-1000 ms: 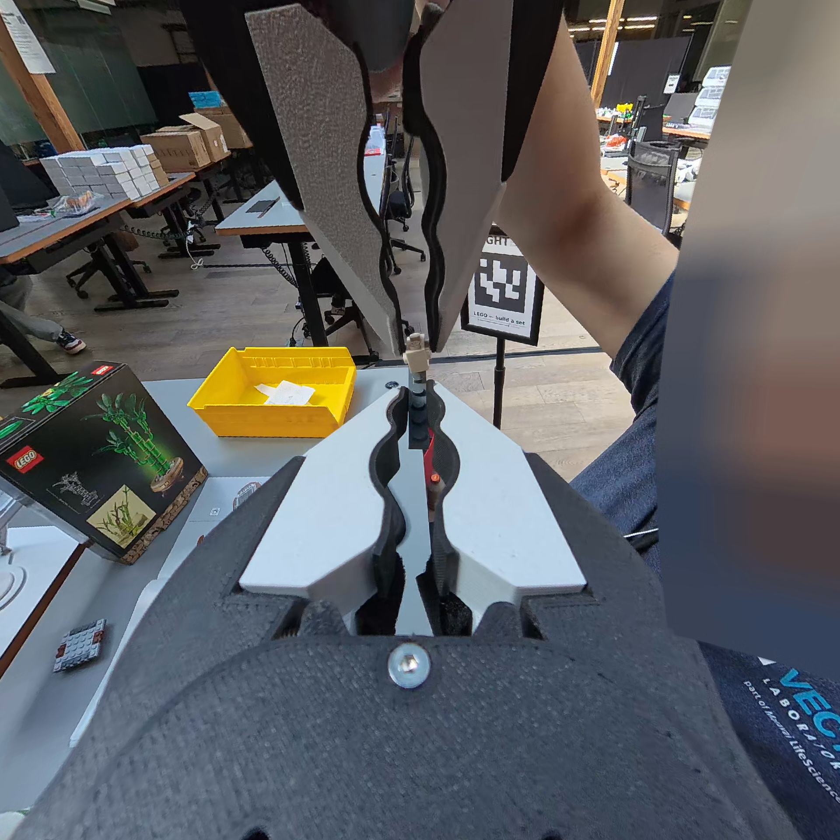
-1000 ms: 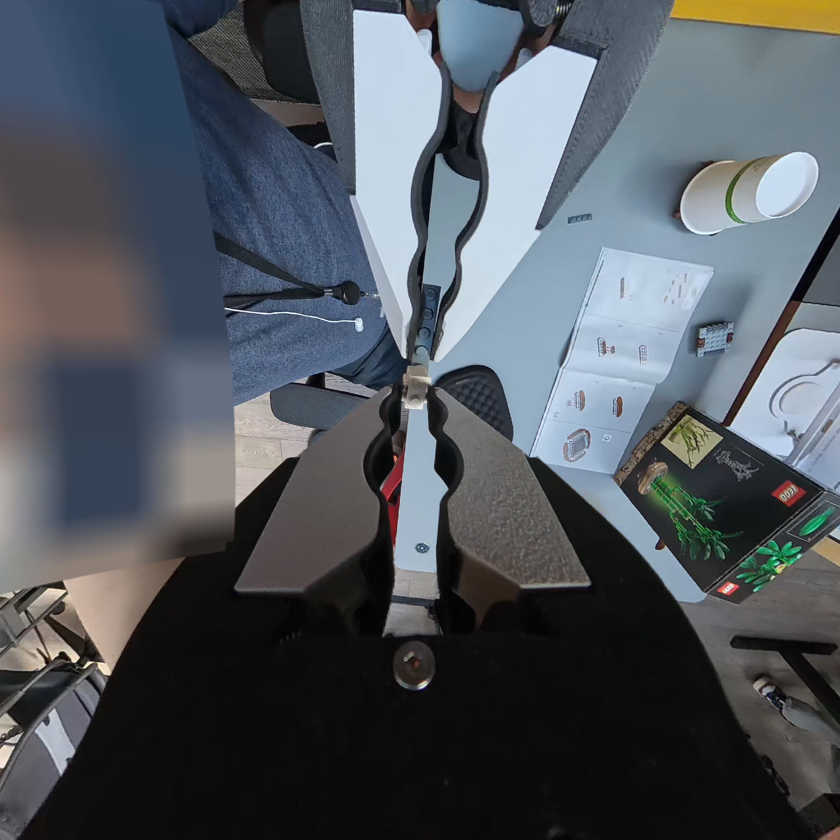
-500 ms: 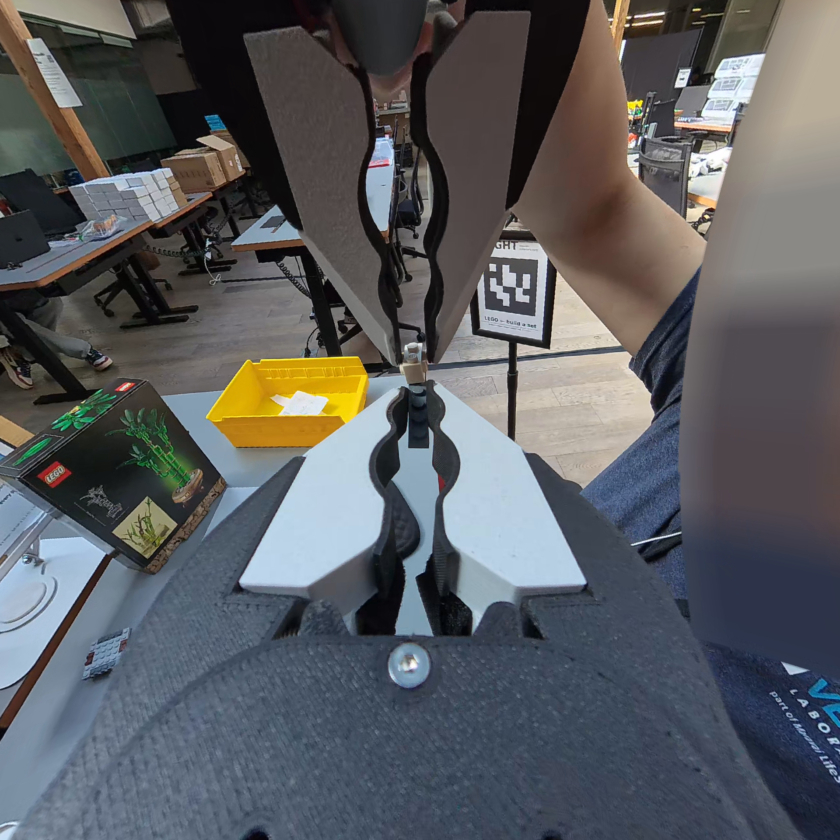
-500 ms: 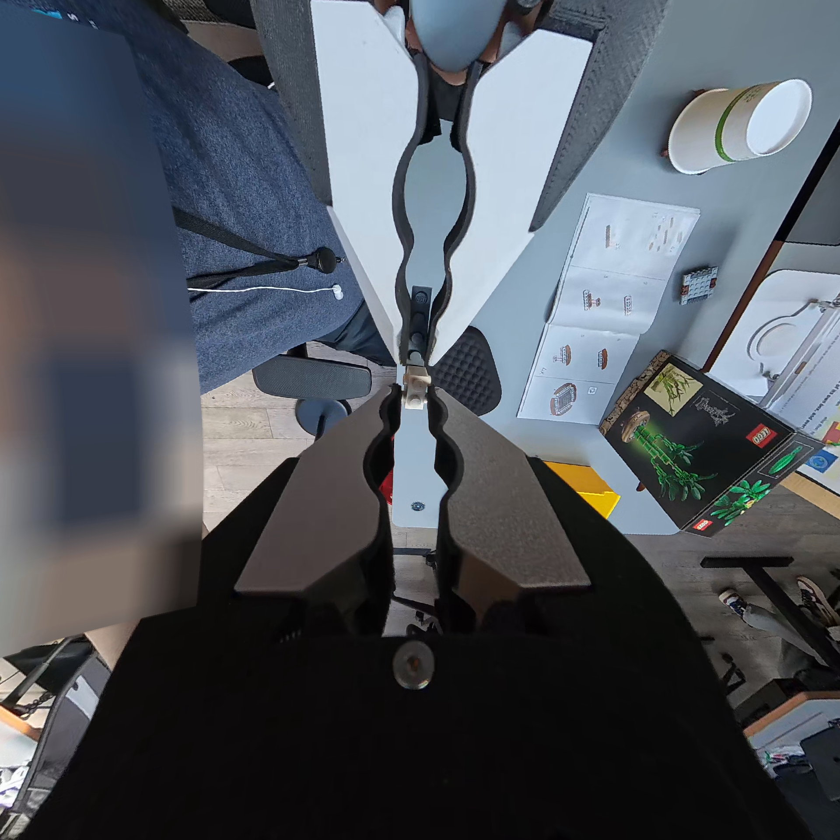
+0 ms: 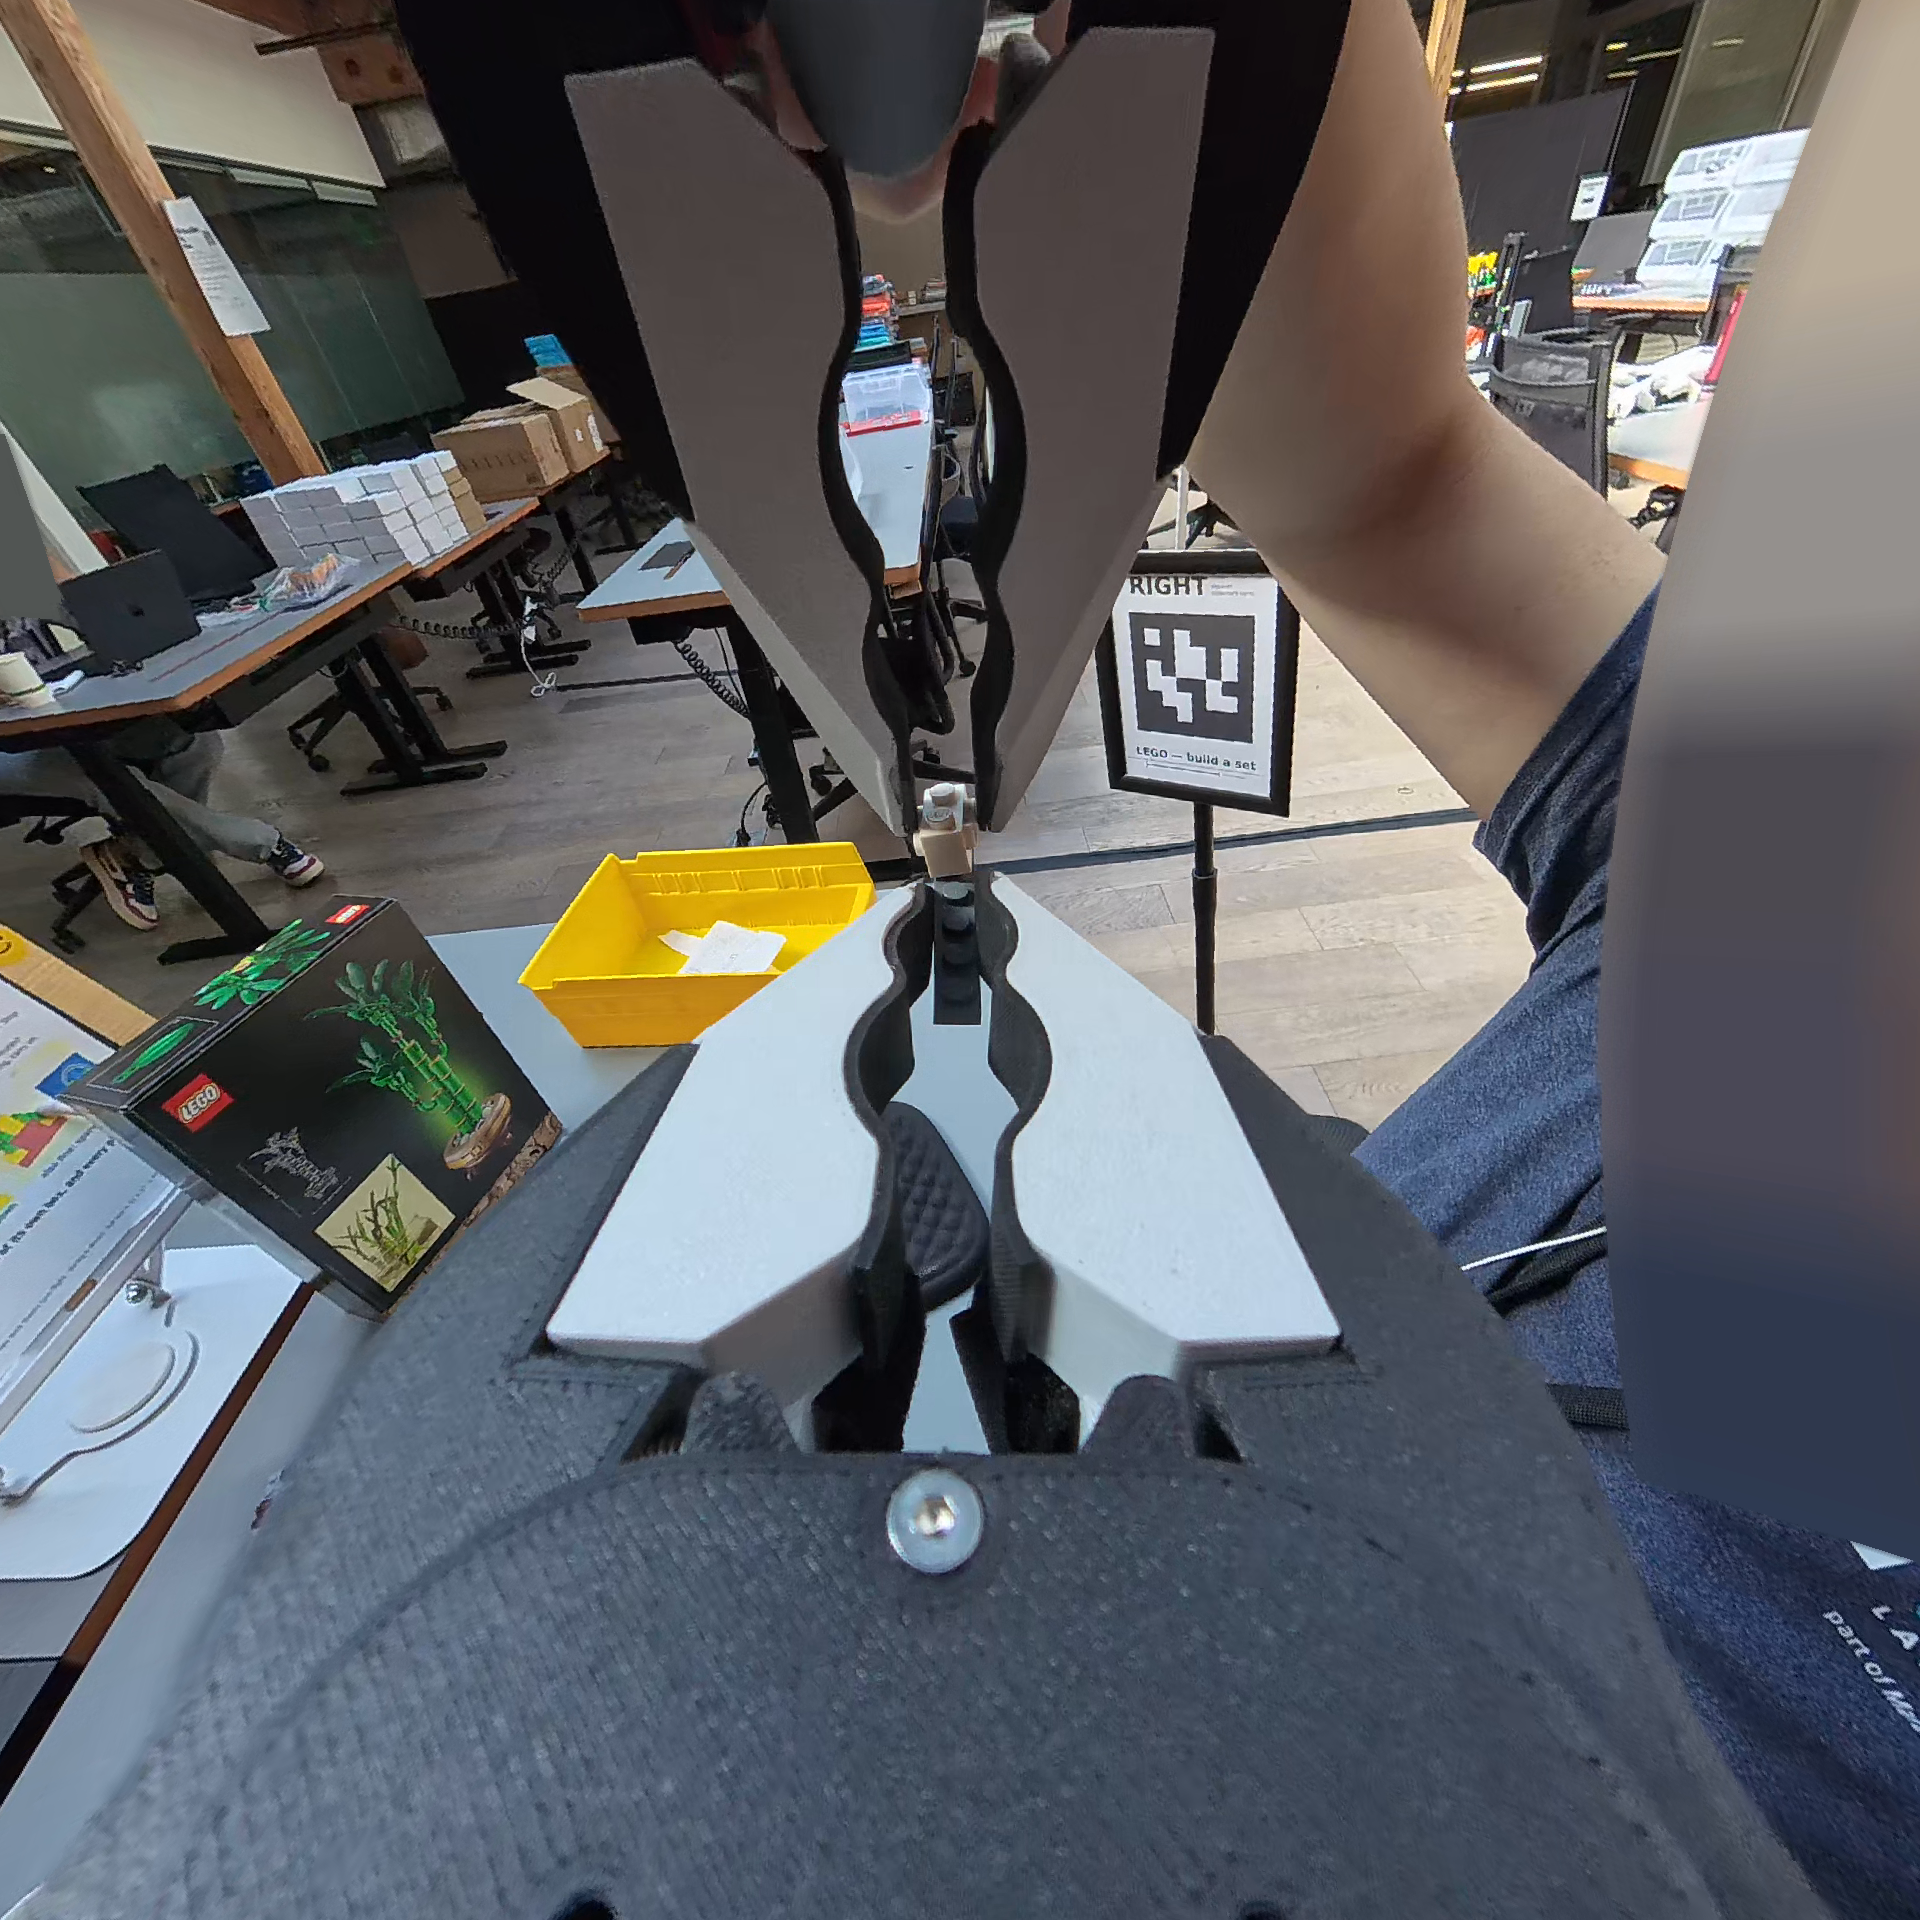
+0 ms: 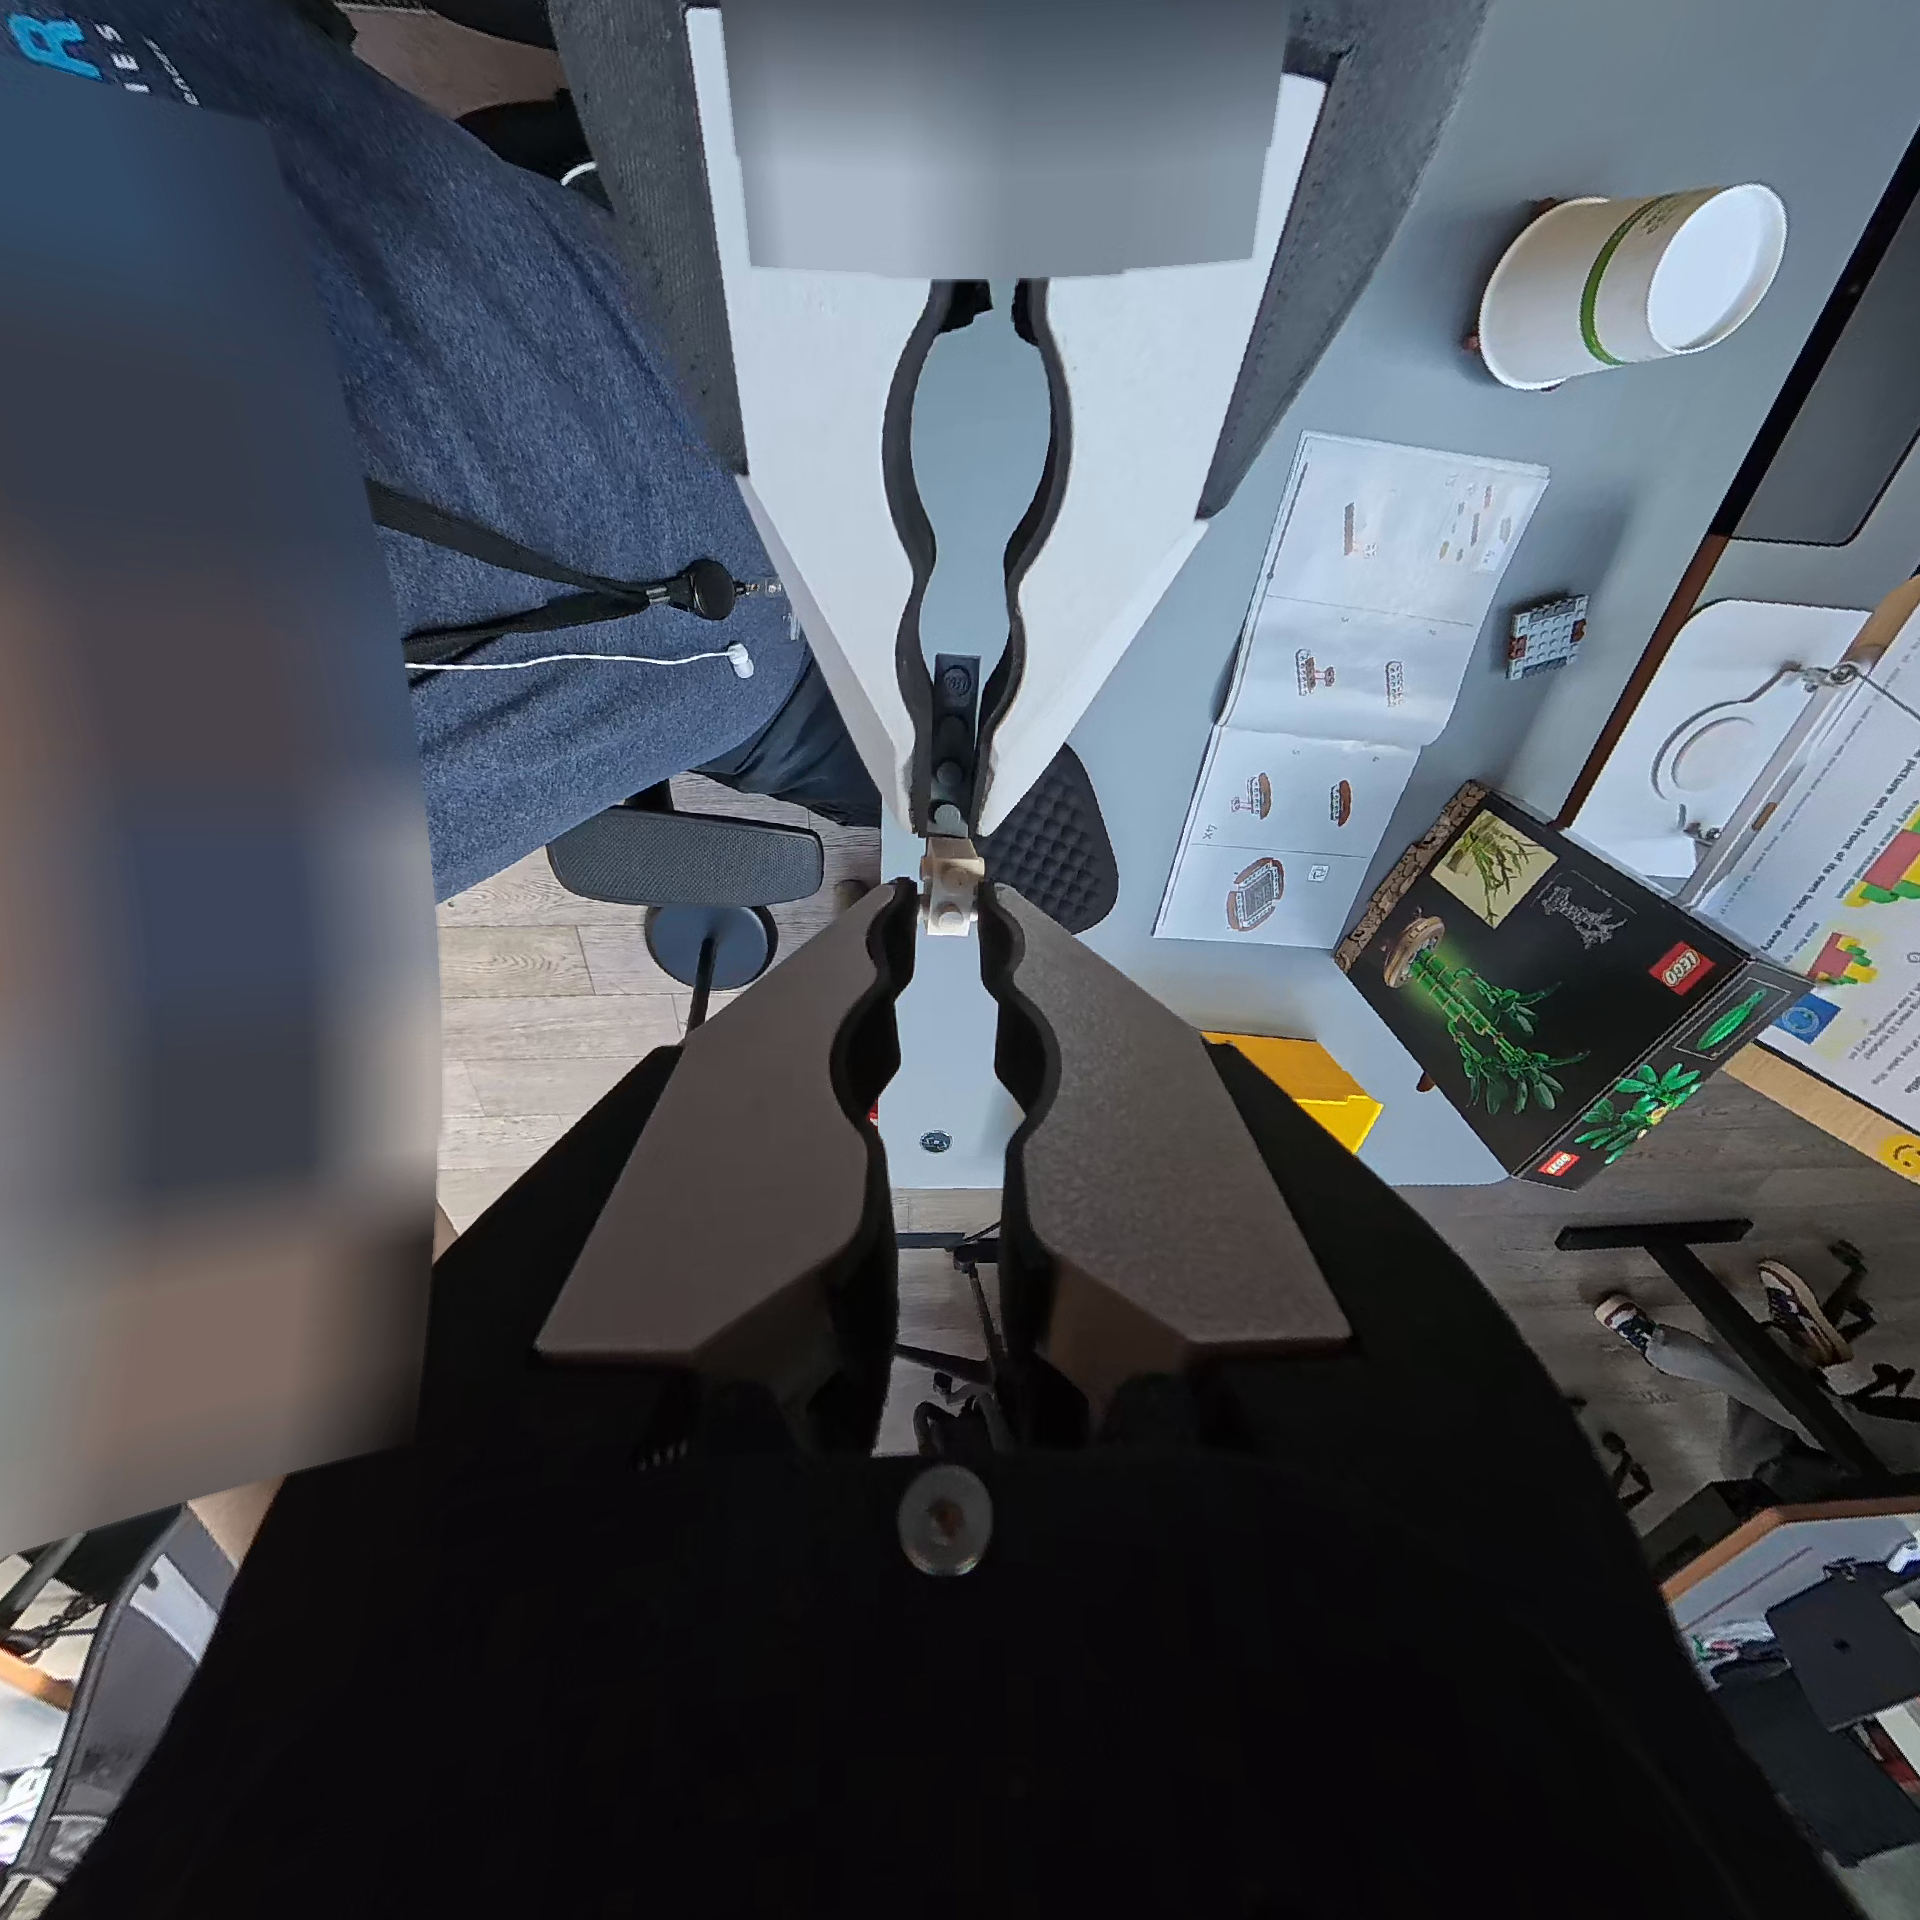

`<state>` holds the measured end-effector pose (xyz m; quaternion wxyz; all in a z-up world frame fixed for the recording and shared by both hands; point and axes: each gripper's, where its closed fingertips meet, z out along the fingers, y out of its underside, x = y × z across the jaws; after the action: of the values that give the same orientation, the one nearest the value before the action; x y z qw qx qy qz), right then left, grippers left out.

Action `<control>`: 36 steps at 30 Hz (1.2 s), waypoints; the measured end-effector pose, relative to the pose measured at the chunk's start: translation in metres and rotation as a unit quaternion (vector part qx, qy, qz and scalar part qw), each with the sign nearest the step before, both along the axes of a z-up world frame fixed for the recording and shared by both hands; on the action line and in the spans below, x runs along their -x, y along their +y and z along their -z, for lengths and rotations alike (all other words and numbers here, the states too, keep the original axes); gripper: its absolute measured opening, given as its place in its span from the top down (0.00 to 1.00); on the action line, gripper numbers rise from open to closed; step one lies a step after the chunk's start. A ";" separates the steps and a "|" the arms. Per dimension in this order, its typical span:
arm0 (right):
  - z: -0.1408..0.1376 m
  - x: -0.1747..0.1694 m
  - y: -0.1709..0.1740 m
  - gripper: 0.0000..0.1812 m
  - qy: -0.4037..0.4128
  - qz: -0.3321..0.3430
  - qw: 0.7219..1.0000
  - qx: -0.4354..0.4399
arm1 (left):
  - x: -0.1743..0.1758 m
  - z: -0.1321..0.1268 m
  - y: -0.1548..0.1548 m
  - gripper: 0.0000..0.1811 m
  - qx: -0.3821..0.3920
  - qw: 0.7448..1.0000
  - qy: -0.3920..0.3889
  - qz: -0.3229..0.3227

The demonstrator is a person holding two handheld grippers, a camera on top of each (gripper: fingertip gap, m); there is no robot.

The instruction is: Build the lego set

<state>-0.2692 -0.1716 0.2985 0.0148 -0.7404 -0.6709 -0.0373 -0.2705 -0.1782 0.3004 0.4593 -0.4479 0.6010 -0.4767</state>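
Observation:
My left gripper [image 5: 951, 894], with white fingers, is shut on a thin black lego plate [image 5: 954, 961] that stands out between its tips. My right gripper [image 6: 948, 916], with dark fingers, is shut on a small tan lego piece [image 6: 951, 902]. The two grippers meet tip to tip in the air, and the tan piece [image 5: 943, 831] touches the end of the black plate [image 6: 954, 717]. In the left wrist view the right gripper [image 5: 940, 816] comes down from above. In the right wrist view the left gripper [image 6: 945, 821] comes in from the top.
On the grey table [image 6: 1403, 343] lie an open instruction booklet [image 6: 1351, 707], a small grey plate assembly [image 6: 1548, 636], a paper cup [image 6: 1621, 281], the black lego box [image 5: 322, 1091] and a yellow bin [image 5: 707, 935]. A sign on a stand [image 5: 1200, 686] is behind. The person's arm [image 5: 1434, 499] is at the right. My left and right fingertips are right by each other.
Both grippers have swung together, so the table and box have shifted in both views. The tan piece stays against the end of the black plate.

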 end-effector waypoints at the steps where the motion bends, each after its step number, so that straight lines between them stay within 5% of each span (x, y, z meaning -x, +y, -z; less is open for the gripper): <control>1: 0.000 0.001 0.000 0.94 0.001 -0.001 1.000 -0.002 | 0.001 0.000 0.000 0.97 0.002 1.000 -0.002 0.001; 36: -0.006 0.005 0.007 0.93 0.016 -0.044 0.996 -0.071 | 0.005 -0.009 0.003 0.97 0.007 1.000 -0.021 -0.014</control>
<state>-0.2740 -0.1645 0.3049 0.0794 -0.7081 -0.6979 -0.0720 -0.2758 -0.1754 0.3097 0.4756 -0.4493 0.5814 -0.4836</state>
